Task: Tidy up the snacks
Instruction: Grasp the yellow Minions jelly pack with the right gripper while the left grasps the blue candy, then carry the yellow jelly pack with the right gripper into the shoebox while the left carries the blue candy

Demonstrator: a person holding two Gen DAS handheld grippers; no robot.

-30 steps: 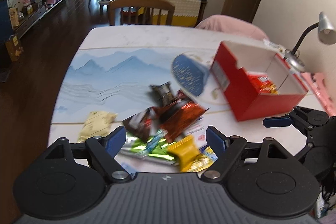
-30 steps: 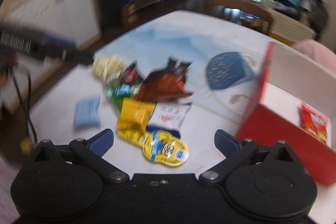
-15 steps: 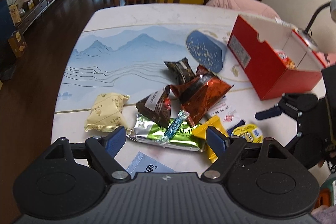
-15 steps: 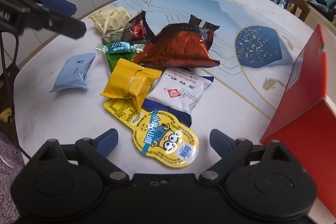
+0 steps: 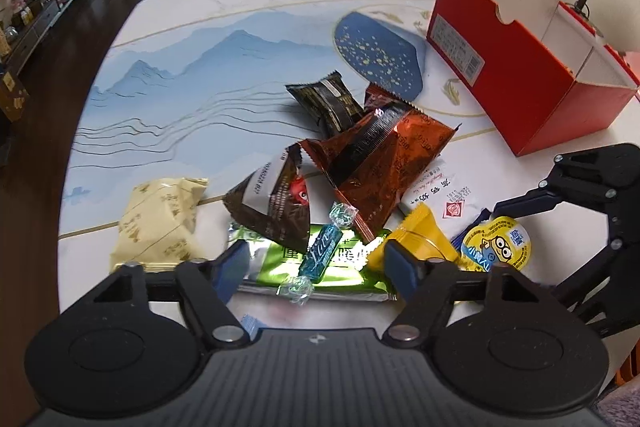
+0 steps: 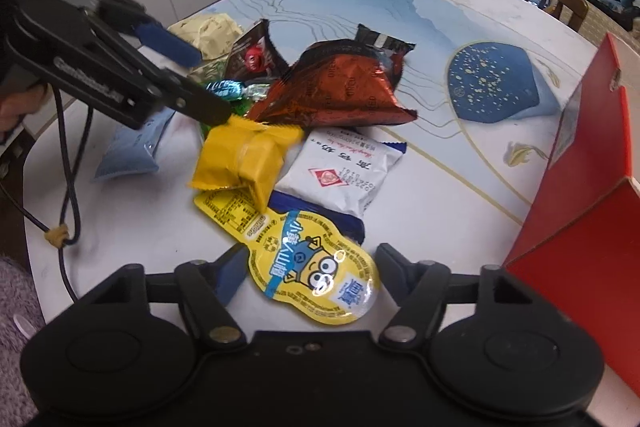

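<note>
Red cardboard box (image 5: 532,75), open-topped, stands at the far right of the bench (image 5: 224,19); we read it as the destination, and the snacks lie heaped just beside it, in front of both tools.

Risks, largest thing first. The box is light and stands close to the right gripper (image 6: 308,269); a sideways sweep could shove it. The orange-brown foil bag (image 5: 384,163) overlaps several smaller packs, so lifting anything beneath it may drag the heap. The green foil bar (image 5: 320,263) lies between the blue pads of the left gripper (image 5: 314,265) with a blue twist-wrapped candy (image 5: 322,253) on top of it; we judge that the candy could roll off or be pinched along with the bar. The yellow cartoon jelly pouch (image 6: 304,259) is flat and glossy, so the right jaws may slide over it.

Jaws: both pairs have just been closing. Each brackets its pack, yet we see no pad pressing, so we take both as still released.

Views compared. The left wrist view shows the box's white interior wall and the pale yellow packet (image 5: 160,223) whole. The right wrist view alone shows the light blue packet (image 6: 132,147), the yellow wrapped block (image 6: 244,159) in full, and the white sachet (image 6: 344,167) unobstructed.
</note>
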